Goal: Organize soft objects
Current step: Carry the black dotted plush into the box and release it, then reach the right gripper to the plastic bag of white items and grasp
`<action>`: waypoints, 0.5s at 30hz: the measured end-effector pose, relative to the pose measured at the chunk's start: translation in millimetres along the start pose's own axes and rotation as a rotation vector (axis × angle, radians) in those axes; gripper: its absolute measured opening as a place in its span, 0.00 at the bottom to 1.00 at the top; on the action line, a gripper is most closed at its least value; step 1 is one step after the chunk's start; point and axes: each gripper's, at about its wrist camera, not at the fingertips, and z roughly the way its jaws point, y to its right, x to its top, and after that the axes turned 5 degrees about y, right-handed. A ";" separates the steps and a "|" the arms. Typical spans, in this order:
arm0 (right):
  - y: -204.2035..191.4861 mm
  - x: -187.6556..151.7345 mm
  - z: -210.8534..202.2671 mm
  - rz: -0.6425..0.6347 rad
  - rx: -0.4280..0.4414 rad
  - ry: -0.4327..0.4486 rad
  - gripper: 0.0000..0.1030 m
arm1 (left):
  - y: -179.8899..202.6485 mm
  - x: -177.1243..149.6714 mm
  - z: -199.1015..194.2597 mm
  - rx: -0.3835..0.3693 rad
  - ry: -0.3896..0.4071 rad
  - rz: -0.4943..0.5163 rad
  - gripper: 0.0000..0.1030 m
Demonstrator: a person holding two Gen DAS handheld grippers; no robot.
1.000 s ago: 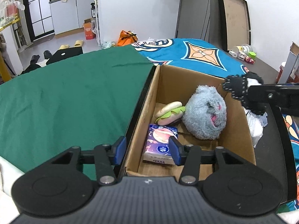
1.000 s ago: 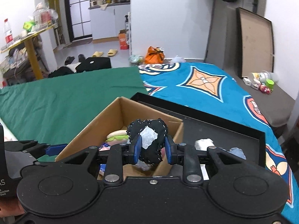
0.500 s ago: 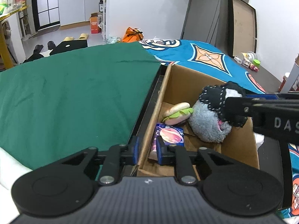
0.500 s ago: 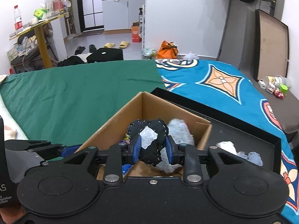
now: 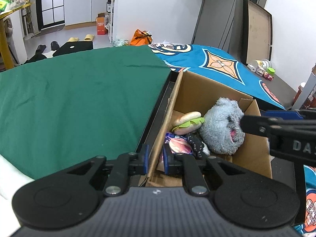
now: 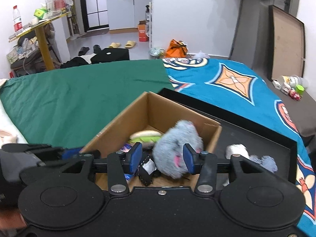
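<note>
Cardboard box (image 5: 199,90) sits in the black tray (image 6: 256,126) on the bed, between green sheet (image 5: 79,102) and blue patterned blanket (image 6: 227,83); my left gripper (image 5: 155,159) is clenched on the box's near left wall, pads either side of the cardboard, steadying it; my right gripper (image 6: 161,158) hangs over the box with jaws opening and nothing pressed between the pads; the black stitched plush (image 6: 146,168) lies below them inside the box, released.

Packed so far: grey furry plush (image 5: 223,130) against the right wall; burger plush (image 5: 187,122) at the far left of it; a printed packet (image 5: 178,144) on the near floor; black plush beside that.

Left to do, by my reckoning: a white soft piece (image 6: 237,150) and a grey-blue fluffy piece (image 6: 264,163) lie in the tray just right of the box; those look like the last two; I see no other soft things outside.
</note>
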 end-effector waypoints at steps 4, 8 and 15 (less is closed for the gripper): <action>13.9 -7.2 -8.6 0.003 -0.022 -0.006 0.45 | 1.8 -0.6 -0.8 0.005 0.006 0.009 0.13; 26.2 -13.8 -16.9 0.010 -0.038 -0.007 0.47 | 6.6 0.3 -0.8 0.027 0.010 0.034 0.13; 48.5 -24.5 -22.9 0.032 -0.066 -0.018 0.49 | 14.0 2.2 1.4 0.038 -0.014 0.070 0.18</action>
